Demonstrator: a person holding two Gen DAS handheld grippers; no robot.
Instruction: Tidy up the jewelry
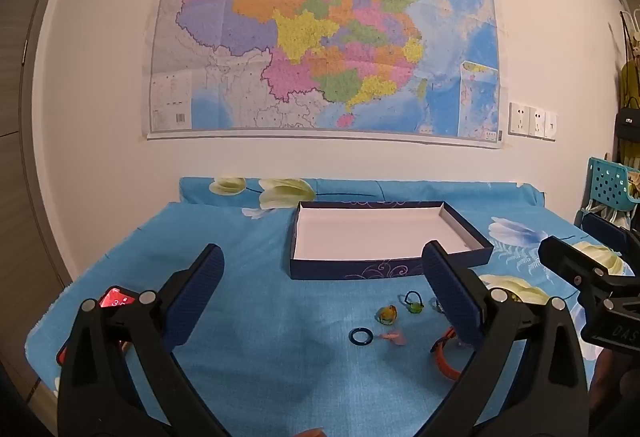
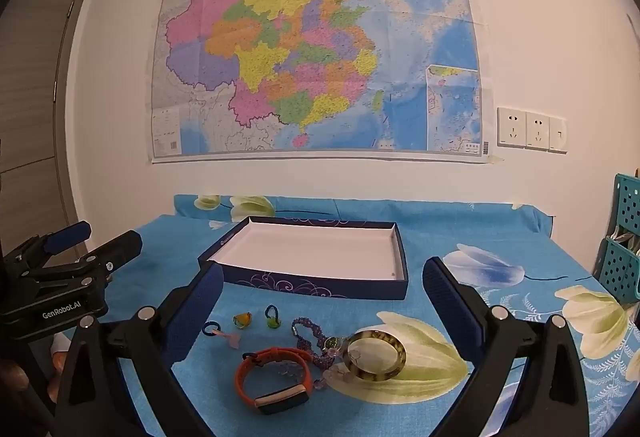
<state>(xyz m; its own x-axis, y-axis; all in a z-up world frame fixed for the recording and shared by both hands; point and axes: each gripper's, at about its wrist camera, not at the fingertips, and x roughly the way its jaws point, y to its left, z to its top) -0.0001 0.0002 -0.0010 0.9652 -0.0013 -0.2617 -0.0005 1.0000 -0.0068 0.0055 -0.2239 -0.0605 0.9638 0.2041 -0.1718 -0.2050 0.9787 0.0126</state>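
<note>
On the blue flowered cloth [image 2: 360,413], just in front of the empty box [image 2: 316,251], the jewelry is lying loose: an orange band [image 2: 256,377], a tortoiseshell bangle [image 2: 376,355] touching a purple beaded chain [image 2: 310,337], and small rings [image 2: 243,319]. I am holding the right claw [image 2: 322,287] and the left claw [image 1: 322,269] with jaws standing wide apart, gripping nothing. I am worrying that lifting the bangle drags the chain along, which seems tangled beneath it, and that the cloth bunches under a low pinch.
</note>
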